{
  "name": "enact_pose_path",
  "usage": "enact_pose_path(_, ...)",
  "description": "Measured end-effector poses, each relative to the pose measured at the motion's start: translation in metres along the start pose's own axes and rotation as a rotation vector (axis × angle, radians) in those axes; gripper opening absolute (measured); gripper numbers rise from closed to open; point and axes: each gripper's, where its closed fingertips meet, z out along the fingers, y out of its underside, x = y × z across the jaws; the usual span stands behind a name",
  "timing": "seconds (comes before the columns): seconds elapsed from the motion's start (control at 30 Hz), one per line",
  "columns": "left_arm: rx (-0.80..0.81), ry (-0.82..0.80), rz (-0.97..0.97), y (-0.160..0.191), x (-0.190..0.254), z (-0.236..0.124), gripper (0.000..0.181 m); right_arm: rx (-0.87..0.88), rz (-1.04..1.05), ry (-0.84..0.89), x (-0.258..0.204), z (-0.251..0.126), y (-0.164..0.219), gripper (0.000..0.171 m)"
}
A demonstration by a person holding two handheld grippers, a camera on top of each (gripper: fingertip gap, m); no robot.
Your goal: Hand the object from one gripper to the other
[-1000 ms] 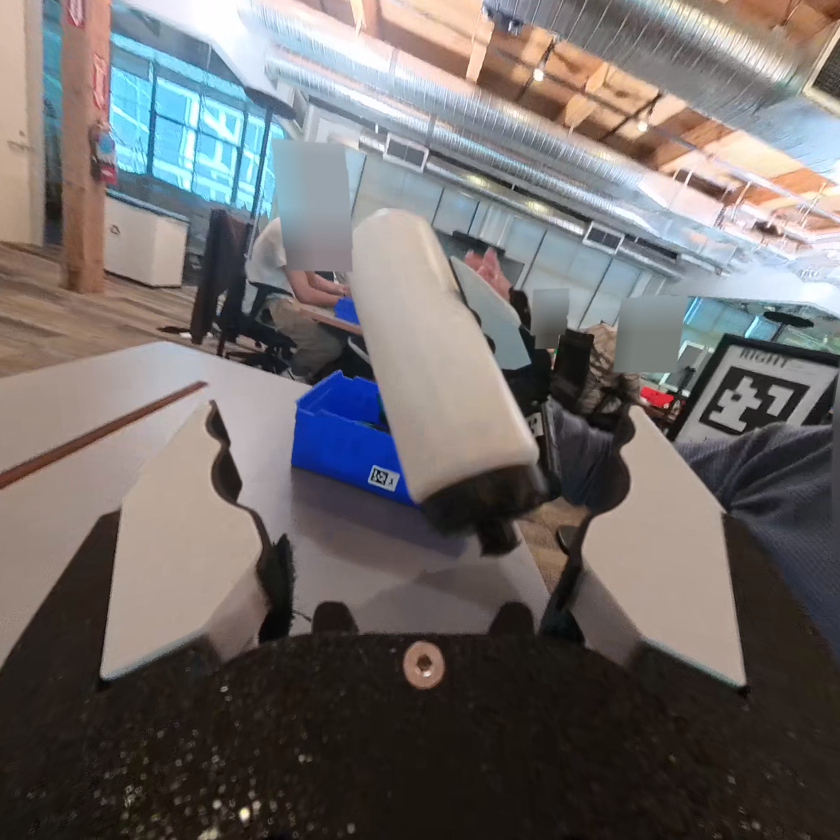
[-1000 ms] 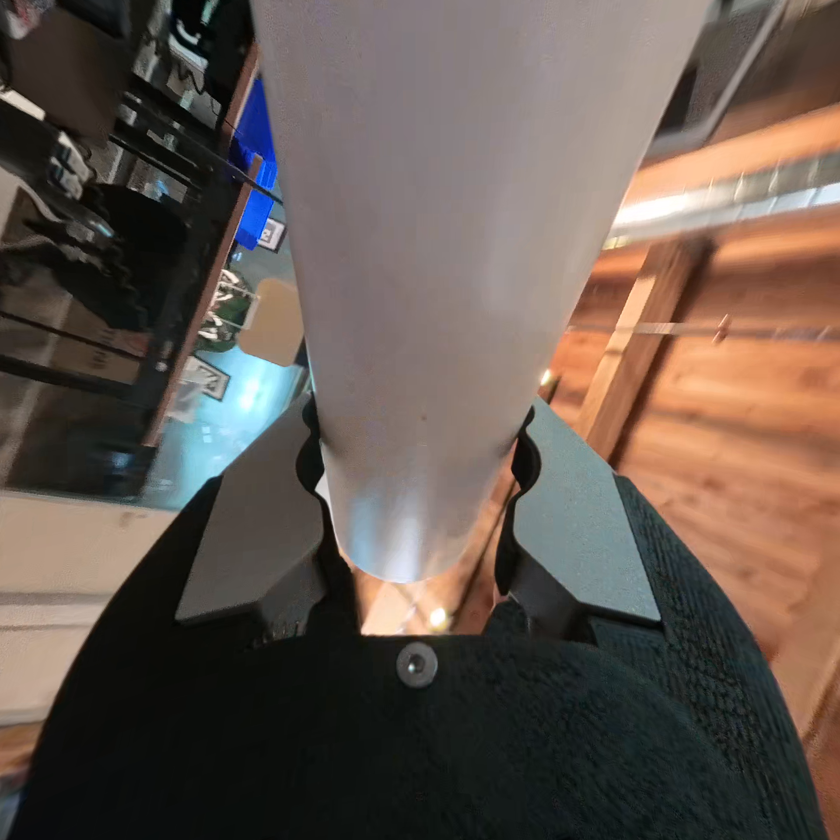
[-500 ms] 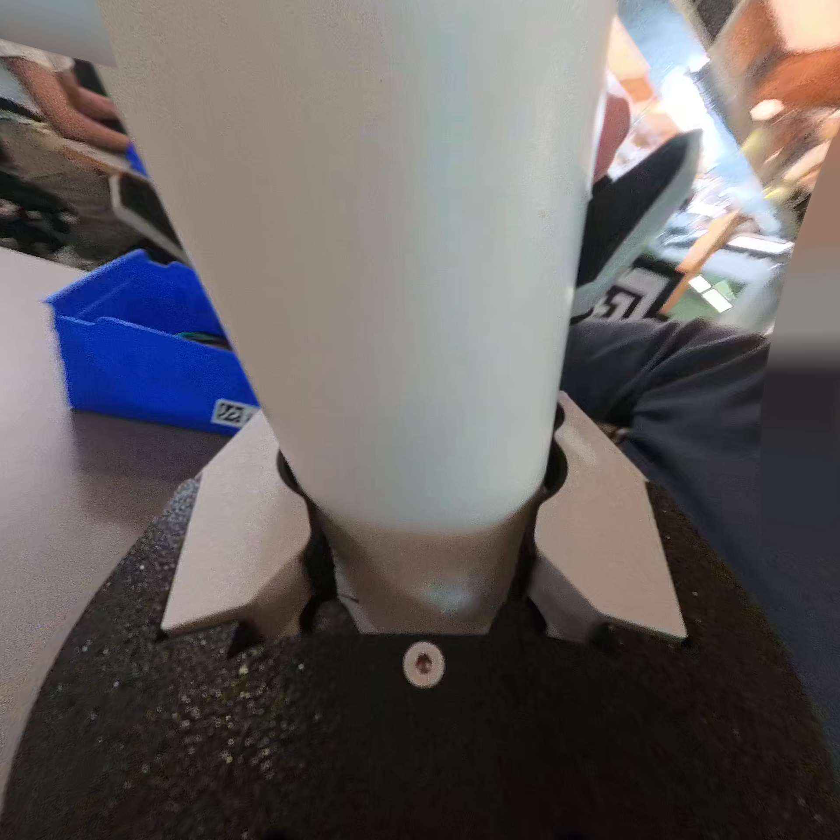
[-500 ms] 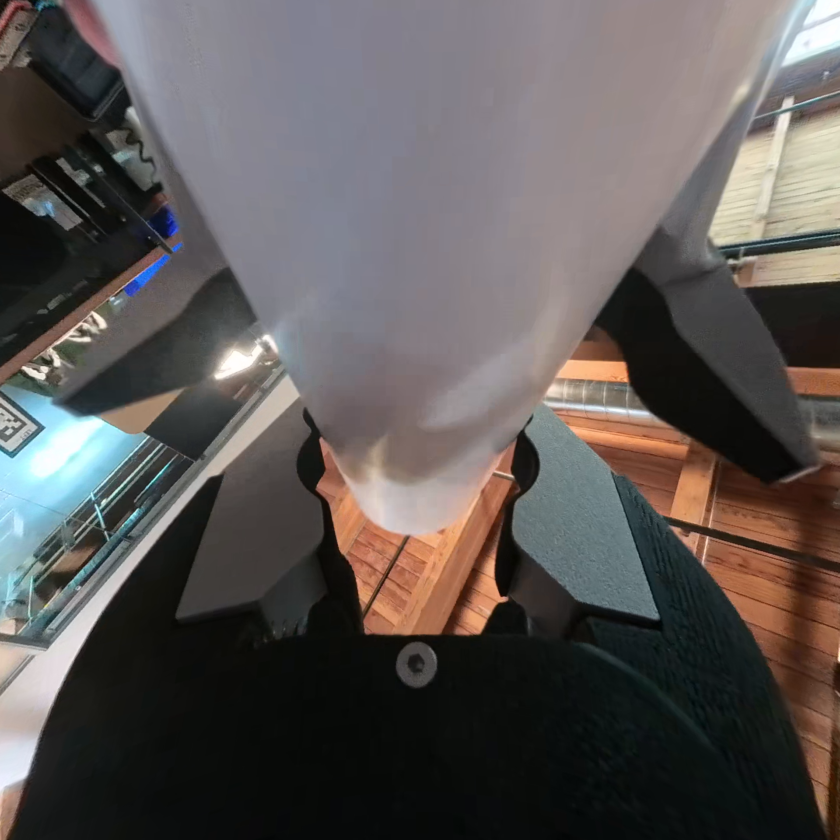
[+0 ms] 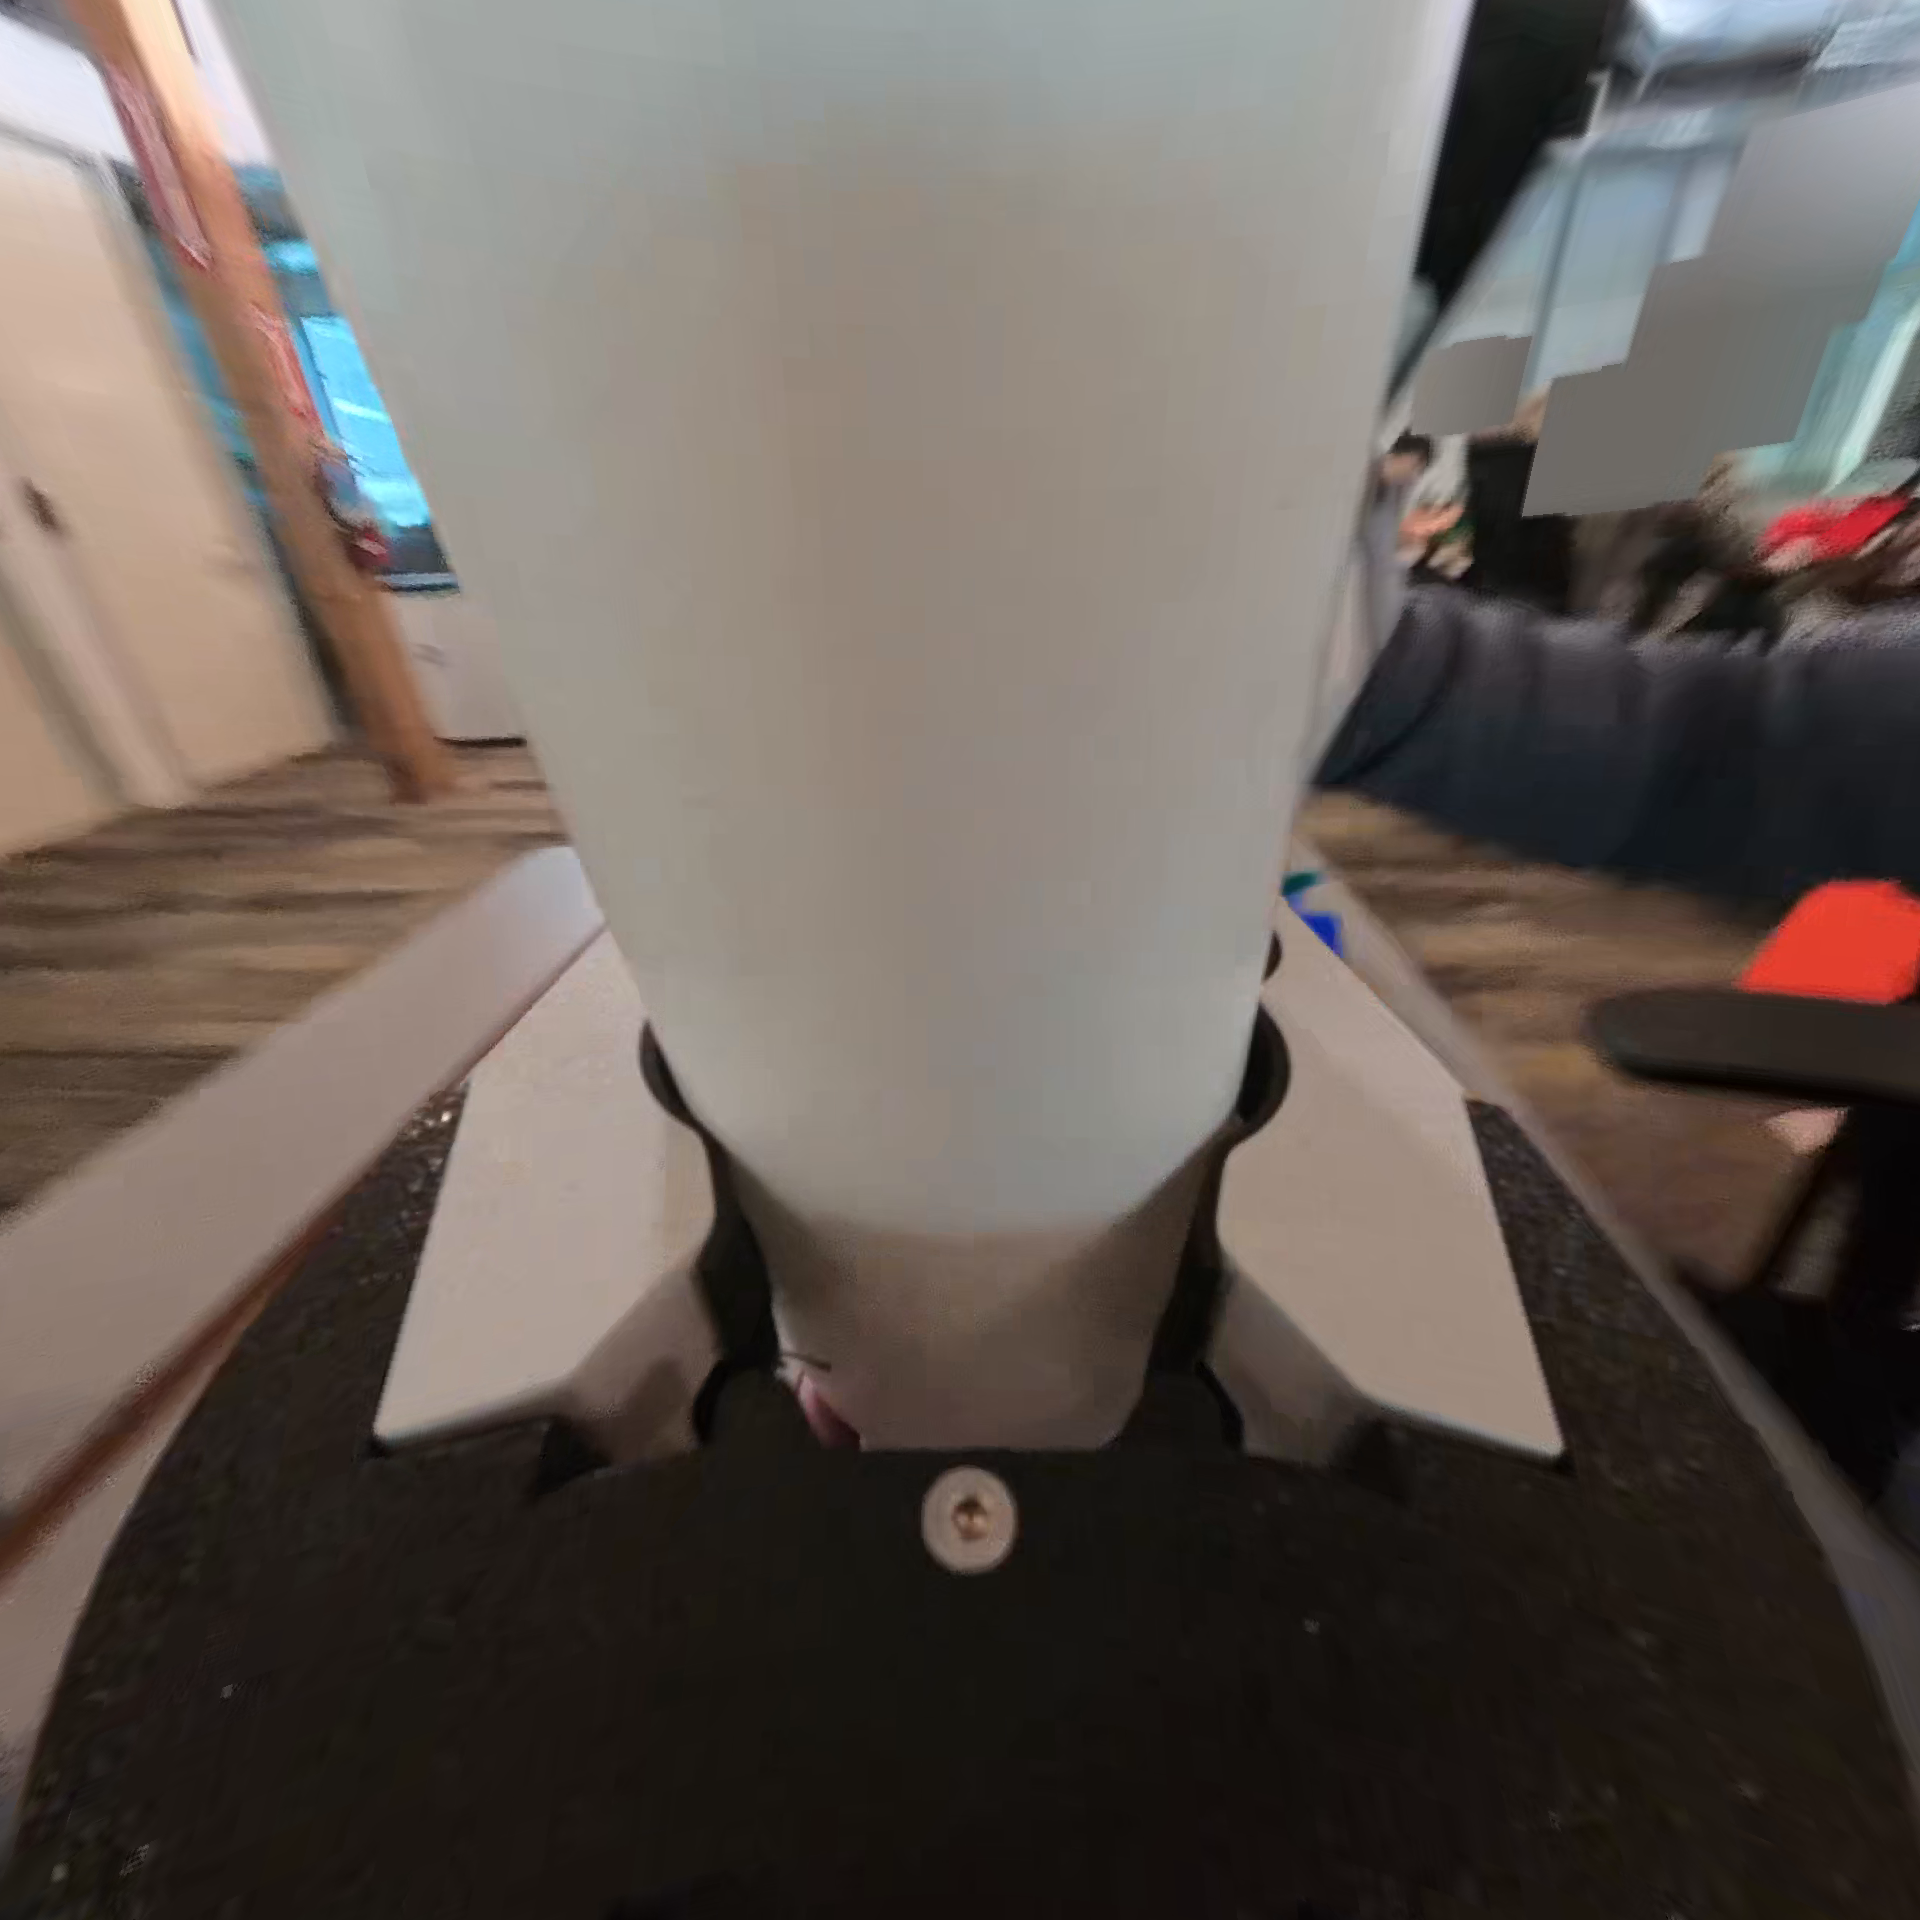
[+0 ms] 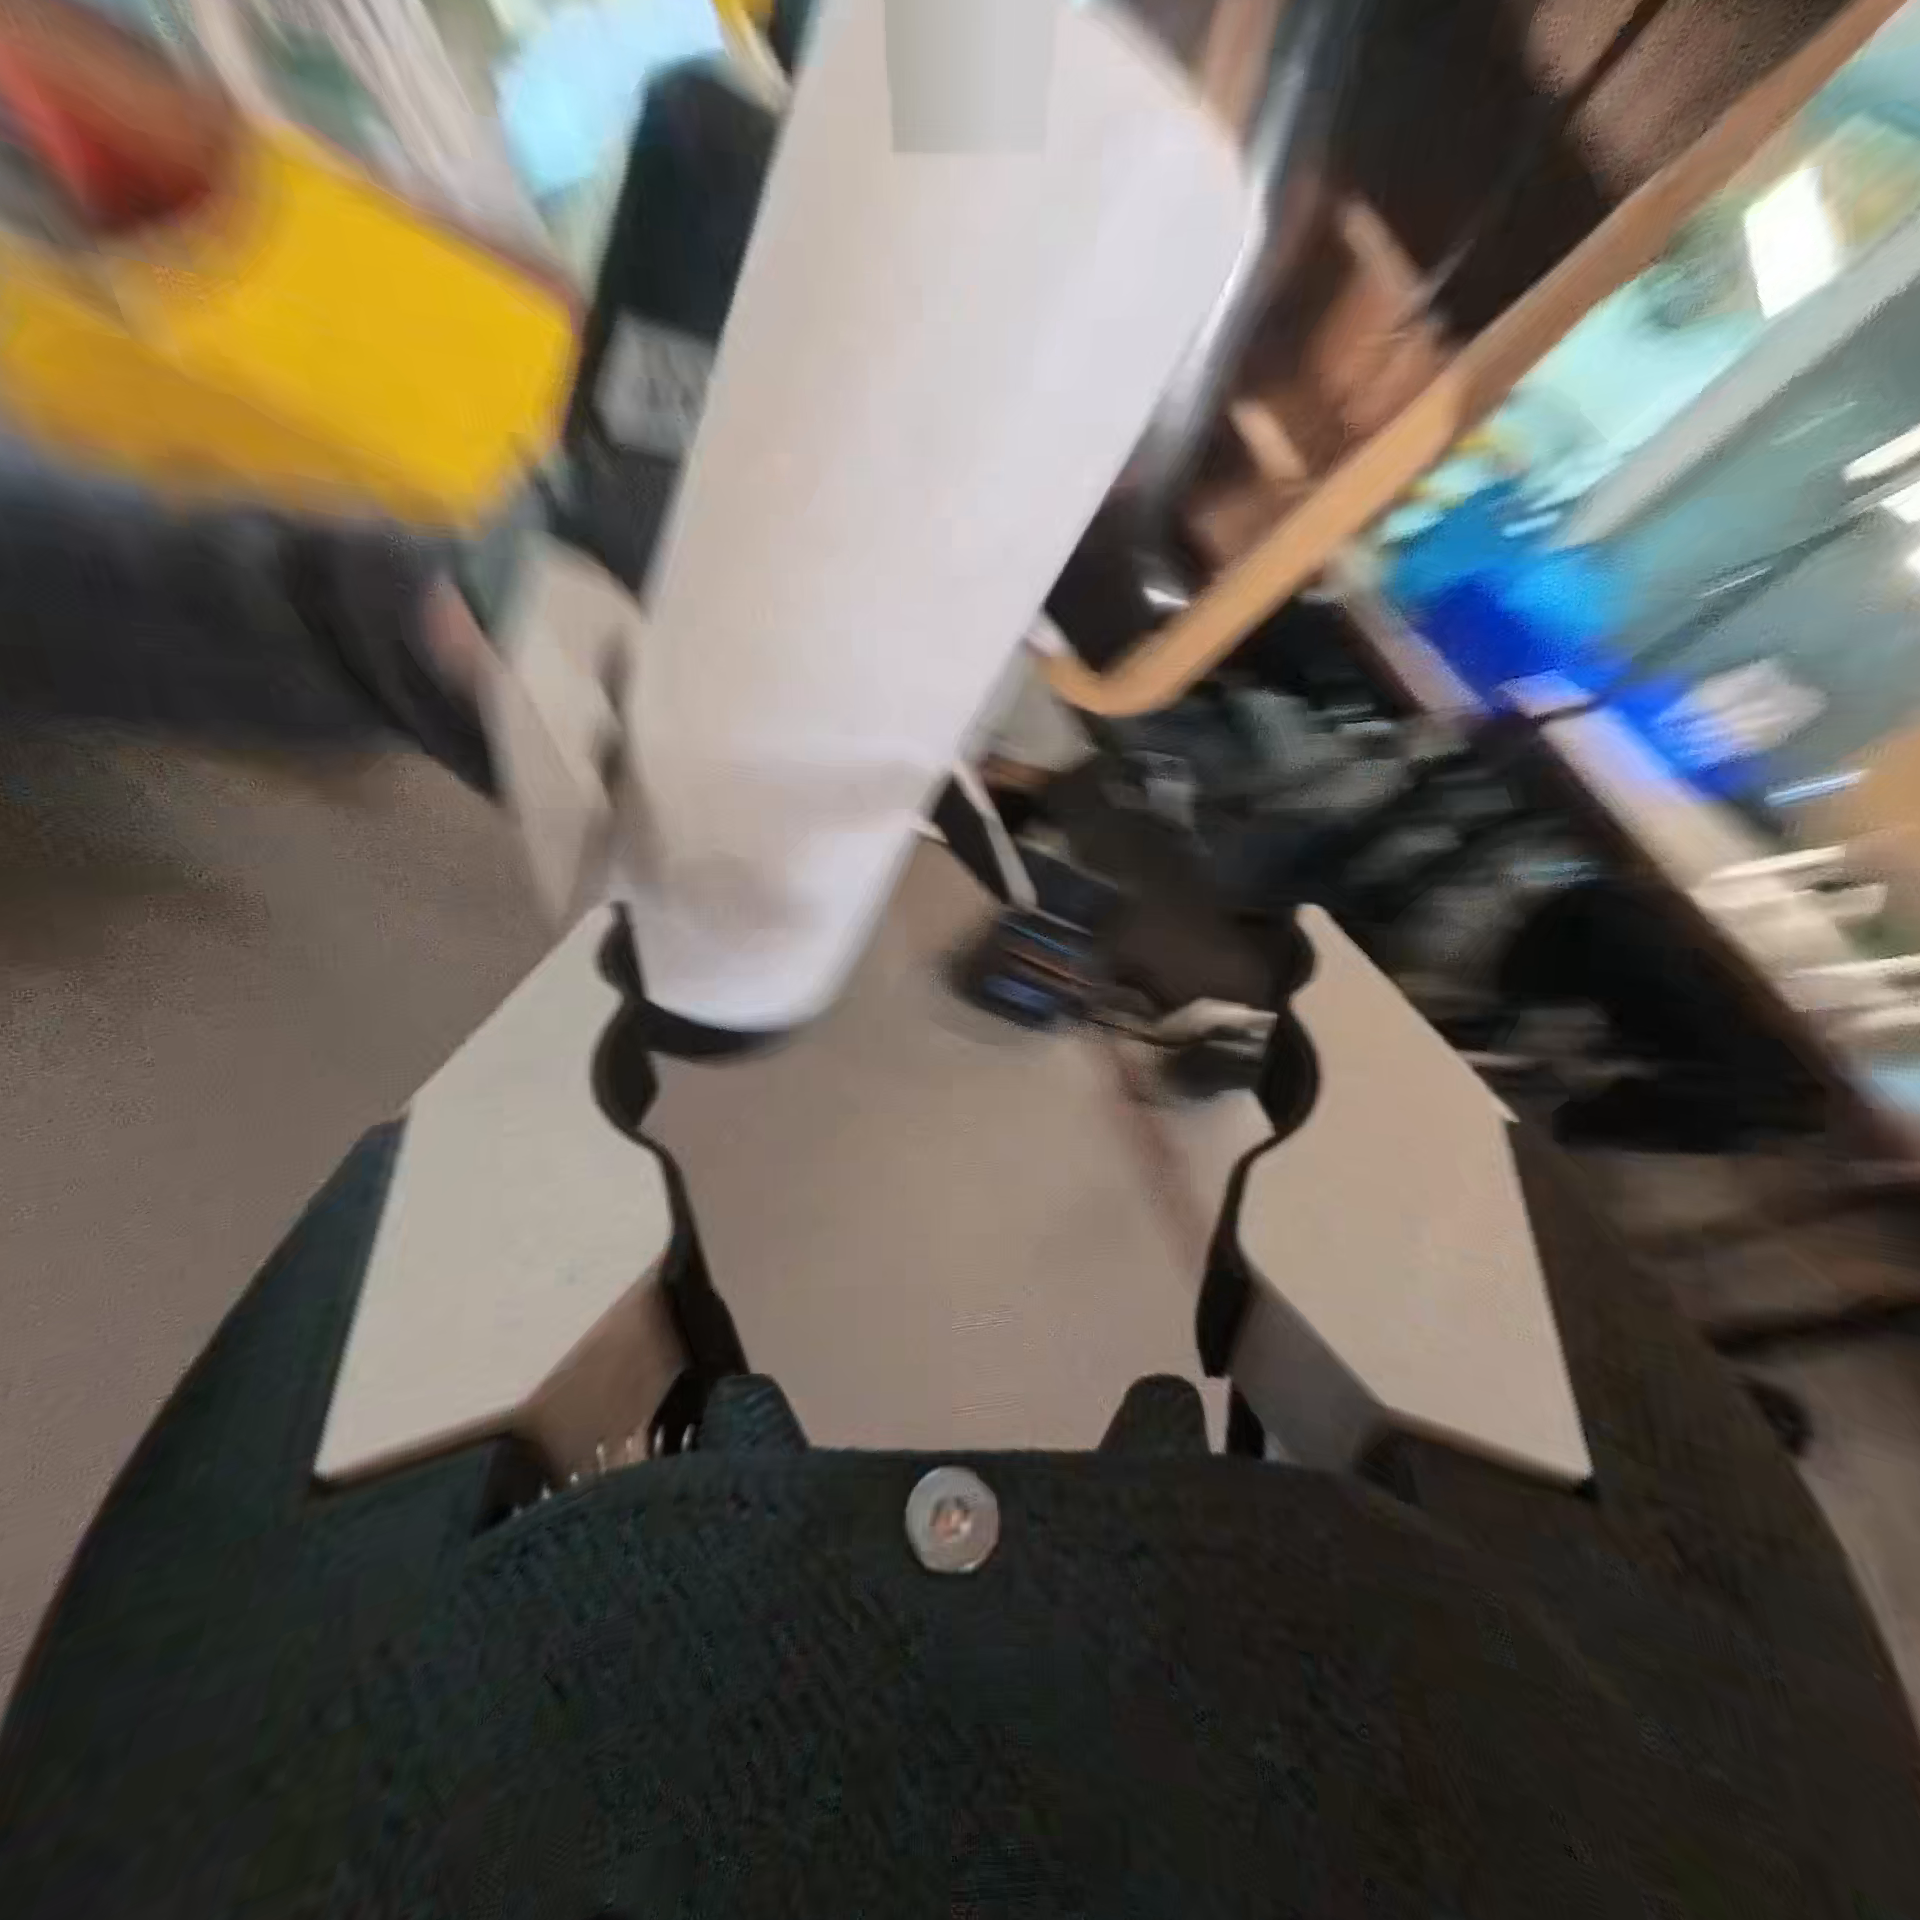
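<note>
Between left tongs [image 5: 961, 1122], white cylinder [image 5: 862, 582]; right tongs [image 6: 951, 997] gape.

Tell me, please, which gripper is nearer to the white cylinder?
Left. The left gripper is clamped on the white cylinder; the right gripper stands open with it at its left fingertip.

Both views are evenly and brightly lit, with soft, faint shadows. The right wrist view is heavily motion-blurred: the yellow block [image 6: 312, 353] at far left and the blue shapes [image 6: 1538, 623] at right smear into streaks. In the left wrist view the smooth white cylinder [image 5: 883, 571] looms soft-focused, and the wooden post [image 5: 260, 416] bends with wide-angle distortion.
</note>
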Motion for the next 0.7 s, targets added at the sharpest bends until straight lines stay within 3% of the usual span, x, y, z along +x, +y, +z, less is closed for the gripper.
enact_pose_path(0.07,-0.021,-0.038,0.154,0.001,0.001,0.0,0.103,0.141,0.272,-0.14,-0.012,0.0,-0.022,0.131)
enact_pose_path(0.2,-0.115,-0.078,0.362,0.012,0.005,0.005,0.103,0.274,0.395,-0.254,-0.036,0.007,-0.052,0.131)
enact_pose_path(0.43,-0.263,-0.113,0.576,0.036,0.005,0.013,0.103,0.21,0.29,-0.303,-0.07,0.025,-0.055,0.113)
enact_pose_path(0.7,-0.285,-0.132,0.598,0.046,0.0,0.012,0.103,0.161,-0.096,-0.148,-0.078,0.029,-0.037,0.097)
